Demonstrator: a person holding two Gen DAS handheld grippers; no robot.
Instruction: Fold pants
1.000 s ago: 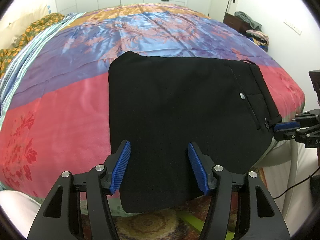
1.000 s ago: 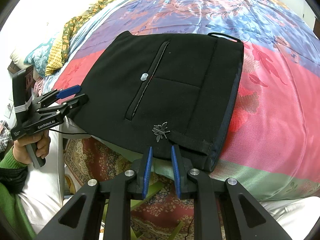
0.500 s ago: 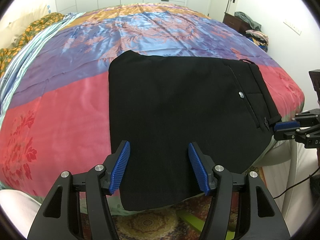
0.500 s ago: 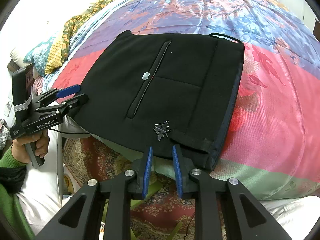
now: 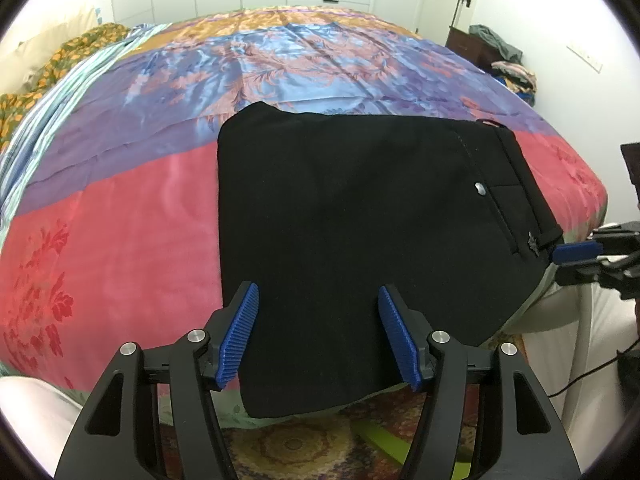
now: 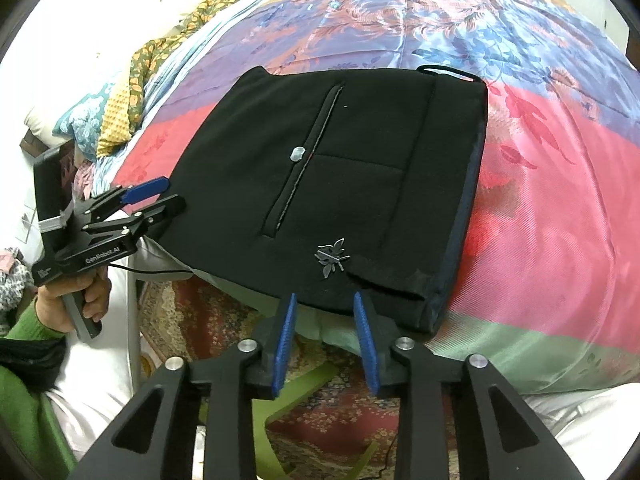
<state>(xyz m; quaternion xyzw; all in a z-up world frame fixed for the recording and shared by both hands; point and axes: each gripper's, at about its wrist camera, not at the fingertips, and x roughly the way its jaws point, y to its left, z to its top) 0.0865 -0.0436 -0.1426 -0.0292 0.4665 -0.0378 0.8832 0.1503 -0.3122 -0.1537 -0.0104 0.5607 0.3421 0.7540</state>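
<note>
Pants (image 5: 360, 216) lay folded compact on bed (image 5: 120, 240) — seemingly done; left gripper (image 5: 318, 334) wide, empty — right gripper (image 6: 325, 340) just opening, holding nothing.

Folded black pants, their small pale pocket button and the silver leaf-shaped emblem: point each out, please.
Folded black pants (image 5: 340, 208): left wrist view, plain middle of the cloth.
Small pale pocket button (image 6: 297, 155): right wrist view, its centre, beside the pocket slit.
Silver leaf-shaped emblem (image 6: 332, 257): right wrist view, its middle, near the front edge.
</note>
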